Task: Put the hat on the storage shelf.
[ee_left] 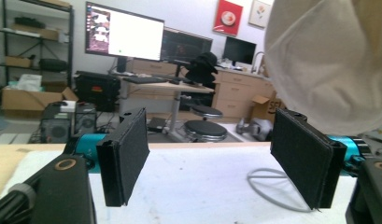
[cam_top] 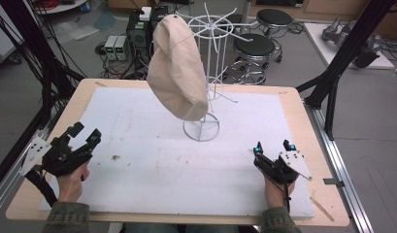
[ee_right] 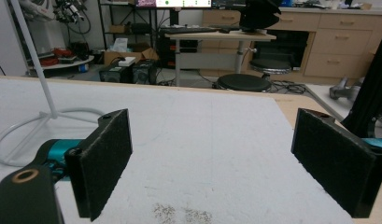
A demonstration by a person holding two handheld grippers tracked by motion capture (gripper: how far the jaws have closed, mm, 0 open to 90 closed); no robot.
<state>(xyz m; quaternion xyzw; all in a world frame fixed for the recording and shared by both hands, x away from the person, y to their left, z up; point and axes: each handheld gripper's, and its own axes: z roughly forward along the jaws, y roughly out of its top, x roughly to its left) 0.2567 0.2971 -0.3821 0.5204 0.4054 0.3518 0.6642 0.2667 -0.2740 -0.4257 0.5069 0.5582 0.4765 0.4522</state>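
A beige hat (cam_top: 178, 68) hangs on a white wire rack (cam_top: 209, 73) standing at the middle of the table's (cam_top: 293, 104) white mat (cam_top: 186, 160). The left gripper (cam_top: 84, 136) sits near the mat's left edge, jaws wide apart and holding nothing; in its own view the hat (ee_left: 328, 60) looms beyond its right jaw. The right gripper (cam_top: 272, 147) rests at the right front, also spread wide and empty, well apart from the rack's ring base (ee_right: 20, 133).

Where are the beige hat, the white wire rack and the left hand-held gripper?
beige hat (cam_top: 178, 73), high view, middle of the crown cloth.
white wire rack (cam_top: 201, 131), high view, ring base on the mat.
left hand-held gripper (cam_top: 85, 134), high view, midway between its open fingertips.
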